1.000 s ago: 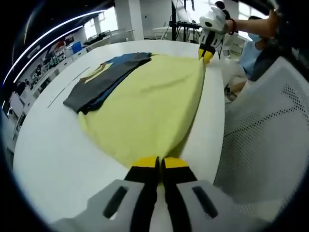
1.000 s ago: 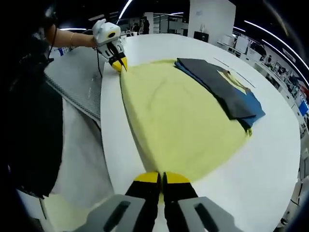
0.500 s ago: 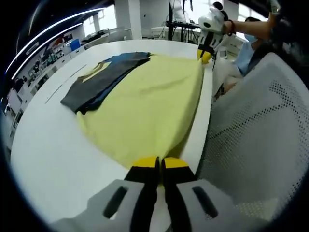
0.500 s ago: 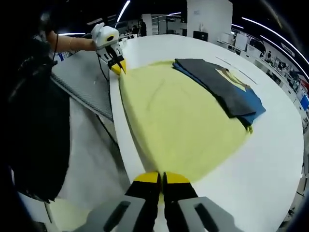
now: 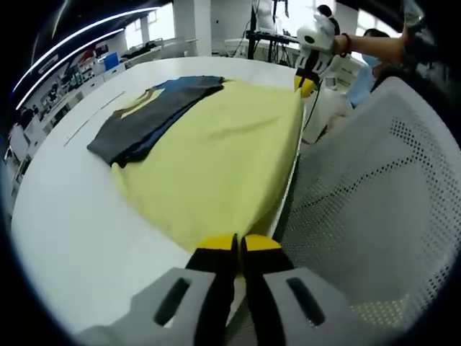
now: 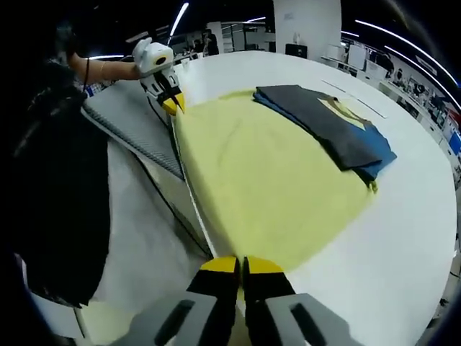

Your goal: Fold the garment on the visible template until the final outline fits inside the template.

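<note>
On the white table (image 5: 65, 223) we see the yellow garment (image 5: 216, 158) spread flat, its edge at the table rim. The left gripper (image 5: 236, 245) and right gripper (image 6: 240, 265) each pinch one corner, jaws closed. A folded dark garment (image 6: 324, 122) lies beside.

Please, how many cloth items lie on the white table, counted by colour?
Yellow garment: 1
Dark grey folded garment: 1
Blue folded garment, under the grey one: 1
Total: 3
</note>
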Action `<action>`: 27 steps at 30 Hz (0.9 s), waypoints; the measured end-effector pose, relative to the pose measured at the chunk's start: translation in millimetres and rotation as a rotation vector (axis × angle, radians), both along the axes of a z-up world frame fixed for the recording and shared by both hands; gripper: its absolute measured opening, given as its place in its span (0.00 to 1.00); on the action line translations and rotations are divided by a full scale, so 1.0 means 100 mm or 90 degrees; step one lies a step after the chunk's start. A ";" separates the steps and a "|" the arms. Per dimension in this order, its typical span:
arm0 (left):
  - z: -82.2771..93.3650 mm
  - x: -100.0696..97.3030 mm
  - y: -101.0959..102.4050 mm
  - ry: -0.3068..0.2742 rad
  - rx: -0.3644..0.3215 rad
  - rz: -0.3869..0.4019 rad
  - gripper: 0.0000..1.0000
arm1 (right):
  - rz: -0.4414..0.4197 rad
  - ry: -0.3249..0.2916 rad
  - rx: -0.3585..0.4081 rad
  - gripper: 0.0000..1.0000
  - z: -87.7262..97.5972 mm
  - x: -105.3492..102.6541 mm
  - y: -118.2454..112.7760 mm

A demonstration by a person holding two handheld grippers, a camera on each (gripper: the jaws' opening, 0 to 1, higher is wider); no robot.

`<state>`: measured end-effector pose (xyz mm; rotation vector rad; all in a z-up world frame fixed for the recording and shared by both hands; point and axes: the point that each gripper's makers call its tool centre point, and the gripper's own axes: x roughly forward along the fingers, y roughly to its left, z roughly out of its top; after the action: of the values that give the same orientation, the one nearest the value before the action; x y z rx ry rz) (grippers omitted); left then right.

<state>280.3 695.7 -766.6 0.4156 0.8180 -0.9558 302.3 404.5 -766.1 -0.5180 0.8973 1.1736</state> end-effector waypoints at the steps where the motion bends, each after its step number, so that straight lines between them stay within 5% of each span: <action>1: 0.00 -0.01 0.00 0.001 -0.001 0.001 0.00 | 0.000 0.002 0.001 0.00 0.00 -0.01 0.00; 14: 0.07 -0.13 0.01 0.011 -0.011 0.002 0.00 | 0.022 0.010 0.001 0.00 0.07 -0.16 0.01; 27: 0.26 0.00 0.01 -0.024 -0.009 0.031 0.00 | 0.008 -0.064 0.009 0.00 0.28 0.05 0.01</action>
<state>279.9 696.3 -740.6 0.3982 0.7827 -0.9053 307.8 405.2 -737.7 -0.5670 0.7996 1.1541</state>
